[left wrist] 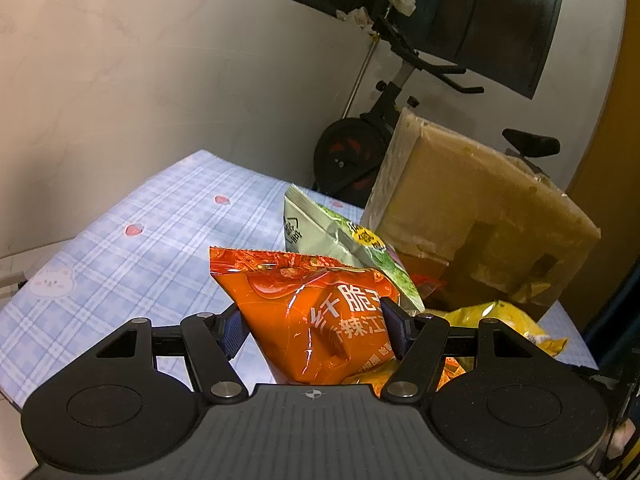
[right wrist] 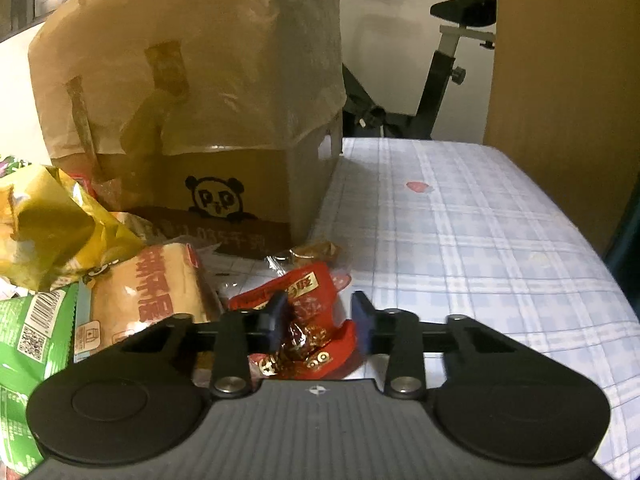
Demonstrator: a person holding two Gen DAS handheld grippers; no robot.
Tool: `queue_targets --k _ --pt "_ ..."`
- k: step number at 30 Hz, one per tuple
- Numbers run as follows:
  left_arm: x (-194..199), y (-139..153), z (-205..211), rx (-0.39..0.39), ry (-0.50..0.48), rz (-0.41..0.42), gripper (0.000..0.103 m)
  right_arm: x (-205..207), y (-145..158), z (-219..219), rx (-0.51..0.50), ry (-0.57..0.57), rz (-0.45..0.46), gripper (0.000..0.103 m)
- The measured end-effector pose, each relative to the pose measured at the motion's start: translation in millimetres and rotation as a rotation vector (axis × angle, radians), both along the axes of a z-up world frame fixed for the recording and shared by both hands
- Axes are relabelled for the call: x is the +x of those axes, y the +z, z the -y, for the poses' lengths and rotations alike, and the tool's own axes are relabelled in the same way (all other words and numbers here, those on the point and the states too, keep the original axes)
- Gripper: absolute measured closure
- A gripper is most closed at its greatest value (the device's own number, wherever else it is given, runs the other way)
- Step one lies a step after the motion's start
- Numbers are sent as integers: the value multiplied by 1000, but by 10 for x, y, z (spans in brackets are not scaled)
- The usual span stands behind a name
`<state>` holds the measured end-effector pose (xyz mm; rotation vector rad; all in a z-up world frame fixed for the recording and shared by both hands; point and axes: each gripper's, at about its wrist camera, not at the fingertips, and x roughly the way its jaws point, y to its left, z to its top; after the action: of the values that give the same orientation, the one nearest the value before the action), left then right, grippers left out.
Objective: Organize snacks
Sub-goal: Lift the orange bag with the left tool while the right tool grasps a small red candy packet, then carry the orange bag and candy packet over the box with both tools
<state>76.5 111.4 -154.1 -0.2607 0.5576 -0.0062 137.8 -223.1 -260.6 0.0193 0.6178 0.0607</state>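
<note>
My left gripper (left wrist: 314, 328) is shut on an orange snack bag (left wrist: 304, 304), whose sides are pinched between the blue pads above the checked tablecloth (left wrist: 140, 240). Behind it a pale green and white bag (left wrist: 332, 236) leans, and a yellow bag (left wrist: 508, 320) lies to the right. My right gripper (right wrist: 319, 316) has a small red snack packet (right wrist: 304, 292) between its fingers, and the pads press on its sides. A tall cardboard box (right wrist: 192, 80) lined with plastic film stands behind the pile; the left wrist view shows the same box (left wrist: 480, 216).
Left of the red packet lie a bread packet (right wrist: 148, 292), a yellow bag (right wrist: 48, 216) and a green bag (right wrist: 32, 340). Bare tablecloth (right wrist: 460, 240) stretches to the right. An exercise bike (right wrist: 440, 80) stands beyond the table's far edge, near a wooden panel (right wrist: 560, 80).
</note>
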Motion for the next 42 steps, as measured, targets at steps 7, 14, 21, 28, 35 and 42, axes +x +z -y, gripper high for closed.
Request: queue_targets --k 7,14,21,28,35,42 --pt "45 118 -1 1 -13 42 34 -82 75 143 55 -75 6 100" --pt "121 148 56 -13 -35 49 34 -175 214 205 78 -104 41 102" --pt "244 247 129 -10 -61 70 34 -254 356 290 123 -122 84 102" --pt "360 262 194 -11 -81 69 34 -249 416 358 149 -139 100 102" --pt "426 310 277 -15 -115 90 34 -285 577 347 147 -118 148 102" --pt "418 273 306 -18 -132 81 34 -353 756 330 168 -94 191 103"
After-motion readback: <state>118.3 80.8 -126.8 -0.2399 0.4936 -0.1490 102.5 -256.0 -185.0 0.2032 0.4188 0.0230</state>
